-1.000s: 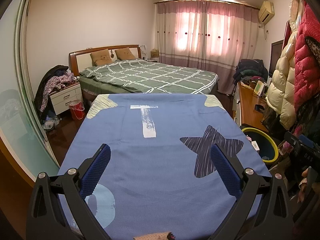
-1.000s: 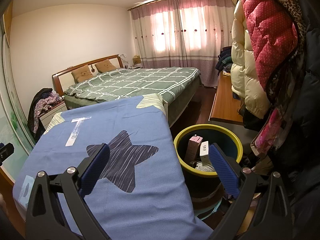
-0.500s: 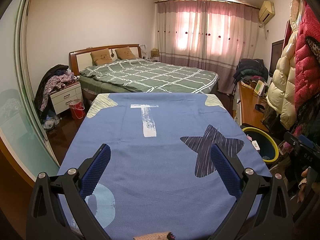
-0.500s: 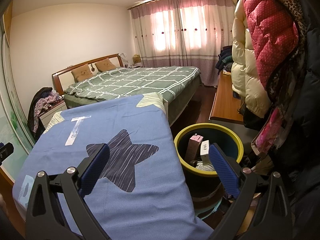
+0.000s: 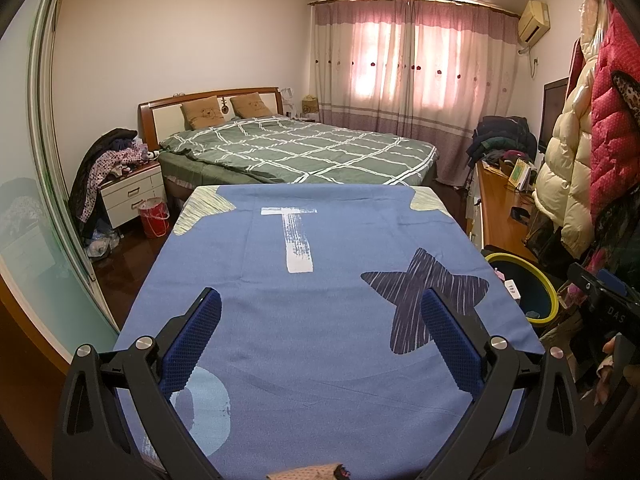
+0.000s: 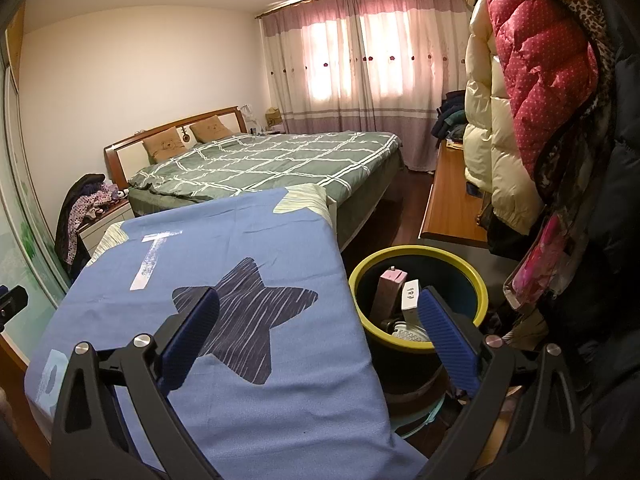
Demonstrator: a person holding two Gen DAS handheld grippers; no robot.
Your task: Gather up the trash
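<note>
The left tool is wide open and holds nothing, above the blue-covered table. The right tool is also wide open and empty, over the table's right edge. Just beside that edge stands the yellow-rimmed bin, with a pink carton and a white box inside. Behind the table is a green bed.

Legible text: white letters "DAS" on the black device body at the right edge of the left wrist view; black digits, apparently "181", on the white rectangular carton standing in the yellow-rimmed bin, lower right of the right wrist view
</note>
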